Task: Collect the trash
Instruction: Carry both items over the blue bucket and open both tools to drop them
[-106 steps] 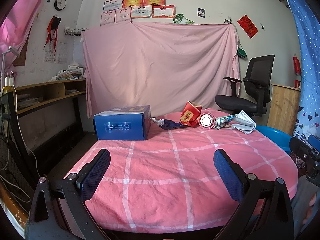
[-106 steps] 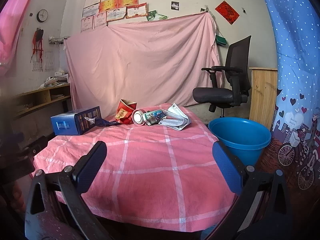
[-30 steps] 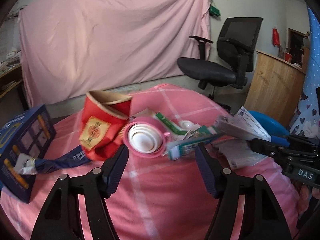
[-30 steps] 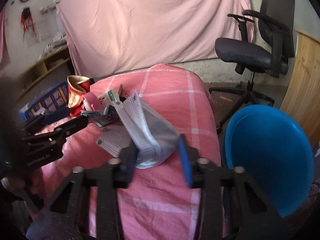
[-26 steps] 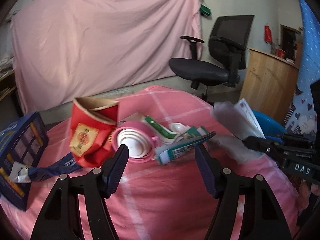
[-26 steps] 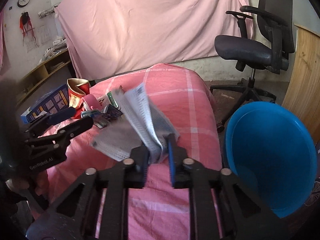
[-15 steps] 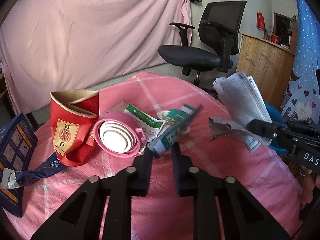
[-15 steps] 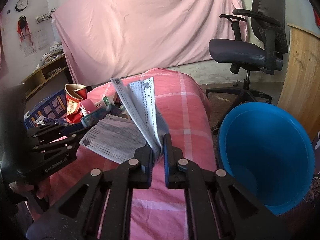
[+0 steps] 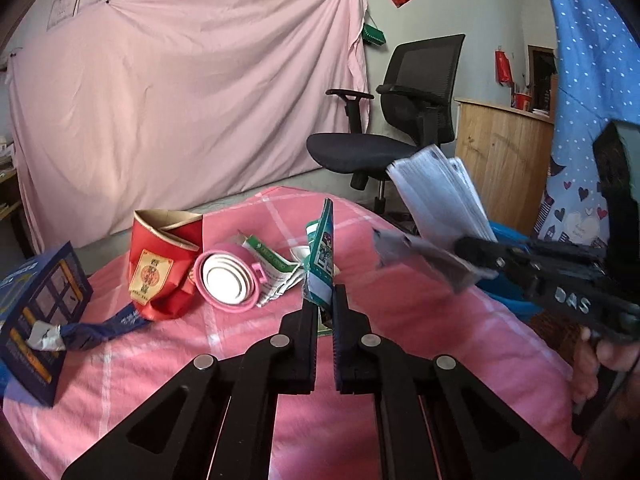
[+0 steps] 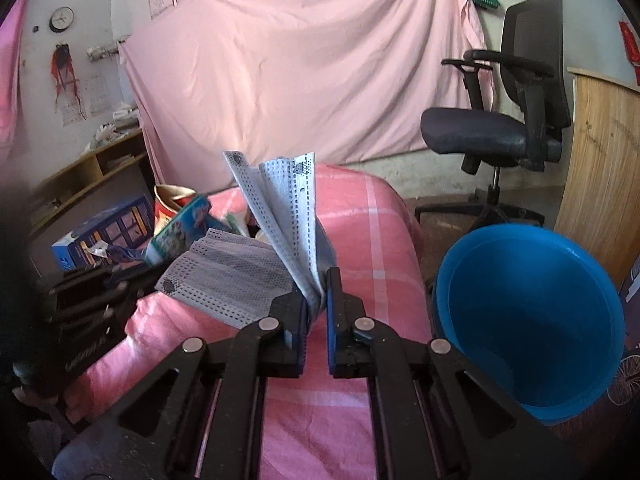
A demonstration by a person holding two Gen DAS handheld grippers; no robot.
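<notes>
Trash: two face masks (image 10: 280, 224) pinched in right gripper (image 10: 318, 300) at frame center, one green packet (image 9: 322, 260) pinched in left gripper (image 9: 325, 308), one blue bucket (image 10: 528, 312) lower right.

My left tongs (image 9: 325, 309) pinch a green packet (image 9: 322, 264); my right tongs (image 10: 317, 300) pinch pale blue dotted masks (image 10: 280, 216), over pink cloth (image 10: 360, 208) checked white, beside a blue tub (image 10: 532, 304)

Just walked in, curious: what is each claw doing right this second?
Left claw: closed on the green wrapper.
Right claw: closed on the face masks, beside the blue bucket.
</notes>
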